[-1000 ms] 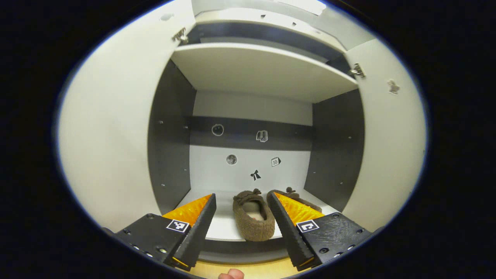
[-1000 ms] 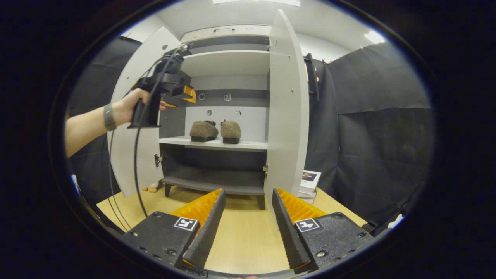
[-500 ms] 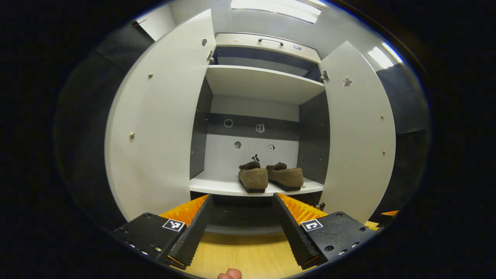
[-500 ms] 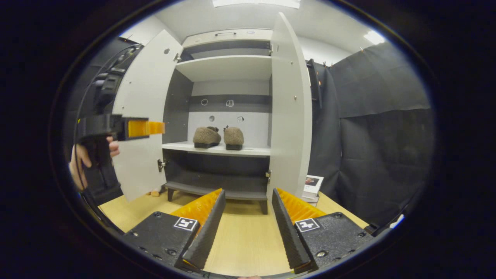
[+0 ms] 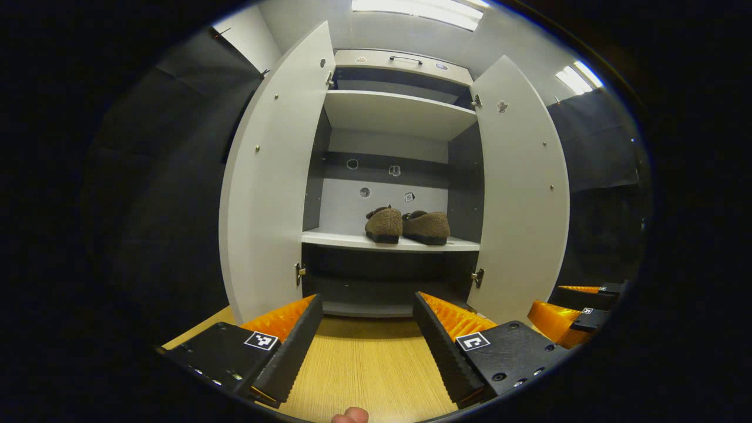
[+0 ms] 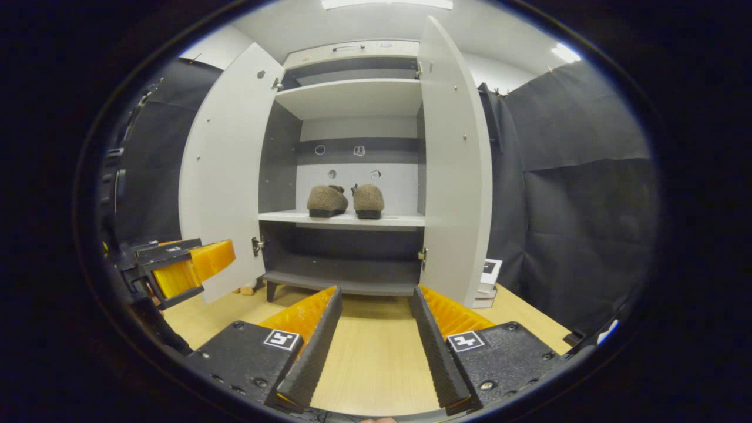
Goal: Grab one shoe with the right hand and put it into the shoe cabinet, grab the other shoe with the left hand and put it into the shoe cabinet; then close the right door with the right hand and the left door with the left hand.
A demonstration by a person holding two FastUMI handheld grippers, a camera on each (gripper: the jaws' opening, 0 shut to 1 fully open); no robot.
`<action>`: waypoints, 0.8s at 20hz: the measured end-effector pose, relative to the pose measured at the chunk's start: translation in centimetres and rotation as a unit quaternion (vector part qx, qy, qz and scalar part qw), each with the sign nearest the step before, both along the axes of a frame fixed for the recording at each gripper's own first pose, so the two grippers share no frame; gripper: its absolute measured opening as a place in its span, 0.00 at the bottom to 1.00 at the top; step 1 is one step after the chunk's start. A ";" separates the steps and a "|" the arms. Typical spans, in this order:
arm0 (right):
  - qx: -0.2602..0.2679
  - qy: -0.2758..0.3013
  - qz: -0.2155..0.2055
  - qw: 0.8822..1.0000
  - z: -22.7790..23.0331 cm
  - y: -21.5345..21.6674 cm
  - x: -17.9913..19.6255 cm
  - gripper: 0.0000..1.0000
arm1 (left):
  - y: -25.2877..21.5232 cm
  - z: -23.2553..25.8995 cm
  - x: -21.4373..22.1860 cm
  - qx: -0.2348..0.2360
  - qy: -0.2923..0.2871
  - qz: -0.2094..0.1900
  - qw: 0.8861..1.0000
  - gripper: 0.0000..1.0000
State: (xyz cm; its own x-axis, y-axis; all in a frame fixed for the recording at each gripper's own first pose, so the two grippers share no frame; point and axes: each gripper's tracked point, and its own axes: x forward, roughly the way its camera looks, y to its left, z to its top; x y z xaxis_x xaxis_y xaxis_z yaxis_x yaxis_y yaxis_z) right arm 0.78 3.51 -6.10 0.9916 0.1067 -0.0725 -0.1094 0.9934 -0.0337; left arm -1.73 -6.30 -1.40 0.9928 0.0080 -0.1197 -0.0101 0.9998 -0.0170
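Now, label by label:

Left claw (image 5: 367, 320): fingers spread wide with bare desk between them, holding nothing; it faces the cabinet from in front. It also shows at the left edge of the right gripper view (image 6: 194, 267), low, just in front of the left door.

Right claw (image 6: 373, 317): fingers wide apart, nothing between them, over the desk and aimed at the cabinet's open front. In the left gripper view it shows at the lower right edge (image 5: 573, 311), beside the right door's foot.

Shoes: both on the cabinet's middle shelf (image 5: 341, 239), side by side and close together. Left shoe (image 5: 384, 224) and right shoe (image 5: 427, 227) are brown and fuzzy, set toward the shelf's right half.

Cabinet (image 6: 352, 97): stands on short legs on the desk (image 6: 370, 364); shelves above and below the shoes show nothing on them.

Left door (image 5: 267, 194): swung wide open.

Right door (image 5: 520, 194): swung wide open; in the right gripper view it shows nearly edge-on (image 6: 455, 176).

Books (image 6: 486, 282): a small stack on the desk just right of the cabinet, behind the right door.

Fingertip (image 5: 350, 416): a person's, at the bottom edge of the left gripper view.
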 end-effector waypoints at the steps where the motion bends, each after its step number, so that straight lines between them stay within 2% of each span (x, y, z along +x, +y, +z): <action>1: 0.000 0.002 0.001 1.000 -0.2 0.1 -0.1 0.77 | 0.2 -0.4 -0.3 0.002 0.004 0.002 1.000 0.94; 5: 0.009 0.004 0.005 1.000 -0.4 0.2 -0.5 0.77 | 0.1 -1.7 -1.6 0.006 0.017 0.000 1.000 0.94; 6: 0.016 0.005 0.006 1.000 0.0 0.1 -0.8 0.82 | 0.0 -1.8 -1.8 0.008 0.018 -0.001 1.000 0.94; 7: 0.026 -0.001 0.004 1.000 1.1 -0.2 -1.0 0.77 | -0.1 -1.9 -2.0 0.009 0.020 -0.004 1.000 0.94; 8: 0.033 -0.015 -0.004 0.999 3.0 -1.0 -1.3 0.81 | -0.2 -1.8 -2.2 0.009 0.021 -0.006 1.000 0.94; 12: 0.015 -0.110 -0.036 0.993 13.6 -6.2 -1.6 0.79 | -1.1 -1.4 -2.4 0.011 0.016 -0.019 1.000 0.94; 16: 0.024 -0.147 -0.081 0.986 21.7 -13.0 -0.5 0.88 | -2.0 -1.4 -2.6 0.018 0.013 -0.033 0.999 0.94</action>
